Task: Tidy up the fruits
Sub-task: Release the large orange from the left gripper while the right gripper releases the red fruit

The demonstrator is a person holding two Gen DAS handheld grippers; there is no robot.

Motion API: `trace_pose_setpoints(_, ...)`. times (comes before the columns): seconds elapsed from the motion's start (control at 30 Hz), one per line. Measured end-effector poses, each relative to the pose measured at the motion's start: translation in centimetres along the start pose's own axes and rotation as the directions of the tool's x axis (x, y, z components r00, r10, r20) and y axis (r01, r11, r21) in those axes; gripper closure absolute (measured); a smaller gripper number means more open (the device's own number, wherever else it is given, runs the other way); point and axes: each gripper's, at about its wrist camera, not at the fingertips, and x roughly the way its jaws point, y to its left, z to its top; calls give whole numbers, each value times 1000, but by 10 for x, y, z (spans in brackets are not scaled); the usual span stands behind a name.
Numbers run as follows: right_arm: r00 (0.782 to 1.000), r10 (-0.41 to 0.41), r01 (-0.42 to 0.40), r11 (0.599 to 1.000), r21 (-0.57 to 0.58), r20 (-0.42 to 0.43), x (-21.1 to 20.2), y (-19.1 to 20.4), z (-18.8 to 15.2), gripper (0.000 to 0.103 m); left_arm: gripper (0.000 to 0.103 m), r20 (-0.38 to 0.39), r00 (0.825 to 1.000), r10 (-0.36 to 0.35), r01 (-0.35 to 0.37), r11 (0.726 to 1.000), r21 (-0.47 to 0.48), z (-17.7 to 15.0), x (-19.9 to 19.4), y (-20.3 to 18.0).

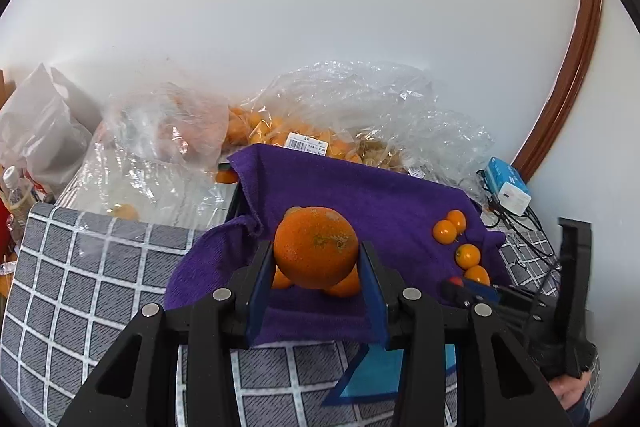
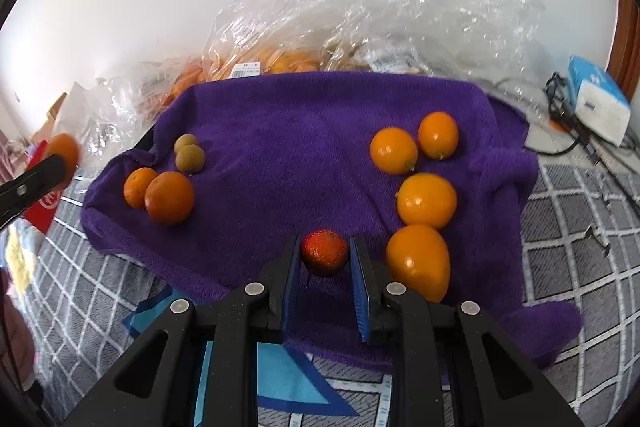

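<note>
White wall is filling the background, crinkled clear plastic bags (image 2: 360, 11) of fruit are piling up against it, and in front a purple towel (image 2: 304, 131) is lying spread over a grey checked cloth (image 2: 580, 227).

Left hand-held gripper (image 1: 316, 259) is clamping a big orange (image 1: 316, 247) between its blue pads — the fruit is sitting above the towel's near-left part, with two more oranges (image 2: 160, 193) showing just beneath and behind it. In the right wrist view those two are resting side by side on the towel's left, touching, and two small brownish fruits (image 2: 188, 153) are sitting just behind them.

Right hand-held gripper (image 2: 325, 259) is pinching a small red fruit (image 2: 324, 253) — both pads are pressing its sides, low over the towel's front edge. Just to its right, four yellow-orange kumquats (image 2: 426, 201) are running in a loose line toward the back.

Far right, a blue-and-white box (image 2: 598, 99) is sitting among black cables (image 2: 568, 131).
</note>
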Motion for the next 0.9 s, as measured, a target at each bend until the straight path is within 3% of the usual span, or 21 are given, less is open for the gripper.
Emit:
trace_pose_setpoints(0.2, 996, -16, 17, 1000, -16, 89, -32, -5, -1, 65, 63, -32, 999, 6, -5, 1000, 22, 8, 9, -11)
trace_pose_setpoints(0.47, 980, -97, 93, 995, 31, 172, -62, -23, 5, 65, 63, -33, 999, 15, -14, 999, 43, 25, 14, -29)
trace_pose_setpoints(0.6, 972, -151, 142, 988, 59, 181, -69, -37, 4, 64, 63, -62, 998, -11, 13, 999, 32, 25, 29, -44)
trace_pose_setpoints(0.9, 975, -173, 156, 979, 129, 139, -62, -61, 3, 64, 63, -155, 988, -15, 25, 997, 66, 11, 74, -77)
